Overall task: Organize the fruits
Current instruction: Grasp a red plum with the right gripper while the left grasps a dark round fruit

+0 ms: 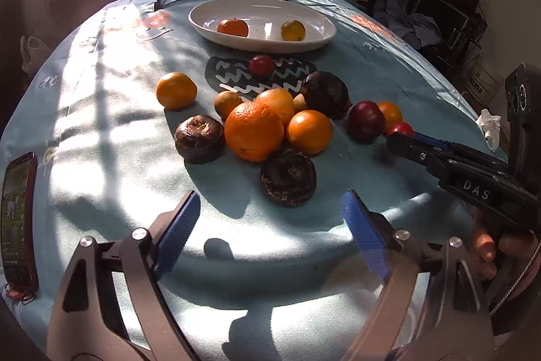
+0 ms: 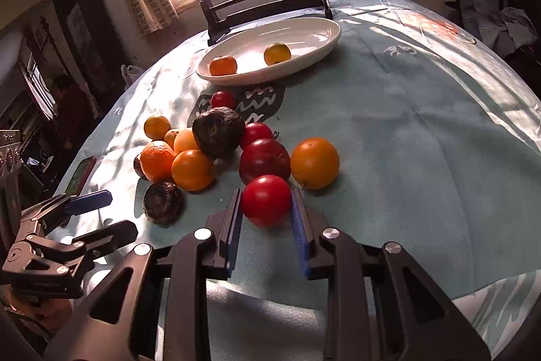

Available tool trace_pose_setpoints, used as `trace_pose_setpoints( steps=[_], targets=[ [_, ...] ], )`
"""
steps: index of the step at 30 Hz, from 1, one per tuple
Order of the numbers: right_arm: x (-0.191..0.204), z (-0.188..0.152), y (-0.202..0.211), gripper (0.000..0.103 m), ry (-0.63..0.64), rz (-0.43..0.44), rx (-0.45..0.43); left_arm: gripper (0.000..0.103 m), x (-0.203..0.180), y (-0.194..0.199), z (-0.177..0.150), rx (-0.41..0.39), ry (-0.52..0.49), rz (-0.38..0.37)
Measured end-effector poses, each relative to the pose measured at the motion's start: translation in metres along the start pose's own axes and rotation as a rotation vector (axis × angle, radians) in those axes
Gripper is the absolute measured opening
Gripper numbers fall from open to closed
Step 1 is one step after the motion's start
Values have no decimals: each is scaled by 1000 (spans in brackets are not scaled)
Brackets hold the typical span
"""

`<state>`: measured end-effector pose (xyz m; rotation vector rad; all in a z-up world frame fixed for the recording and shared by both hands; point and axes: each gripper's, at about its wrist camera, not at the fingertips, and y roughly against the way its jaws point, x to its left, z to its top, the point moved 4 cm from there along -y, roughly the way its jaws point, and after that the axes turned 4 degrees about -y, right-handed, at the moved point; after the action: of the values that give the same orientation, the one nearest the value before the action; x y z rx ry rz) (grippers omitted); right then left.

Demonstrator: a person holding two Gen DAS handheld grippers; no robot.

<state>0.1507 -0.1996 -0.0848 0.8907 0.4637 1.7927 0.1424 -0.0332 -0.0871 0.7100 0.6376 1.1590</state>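
At the far end of the blue tablecloth (image 2: 405, 141), the white oval dish (image 2: 314, 26) holds only a small orange tangerine (image 2: 223, 65) and a yellowish citrus fruit (image 2: 277, 53), well apart. Nearer, the right gripper (image 2: 267, 202) is clenched on a glossy red tomato (image 2: 266, 200) resting on the cloth just before a dark plum (image 2: 264, 160). The left gripper (image 1: 270, 215) hangs released above bare cloth, just short of a dark wrinkled fruit (image 1: 288, 177).

left tongs (image 1: 267, 219) spread, right tongs (image 2: 267, 208) clamped
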Motion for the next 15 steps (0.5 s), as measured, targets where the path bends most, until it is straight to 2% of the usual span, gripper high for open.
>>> trace_pose_setpoints(
  steps=[4, 7, 15],
  targets=[
    [2, 0, 4, 28, 4, 34, -19, 61, -6, -17, 4, 51, -1, -10],
    [2, 0, 5, 28, 1, 48, -20, 54, -9, -26, 5, 83, 2, -10],
    [2, 0, 7, 28, -3, 81, -32, 52, -15, -36, 12, 97, -28, 43]
  ],
)
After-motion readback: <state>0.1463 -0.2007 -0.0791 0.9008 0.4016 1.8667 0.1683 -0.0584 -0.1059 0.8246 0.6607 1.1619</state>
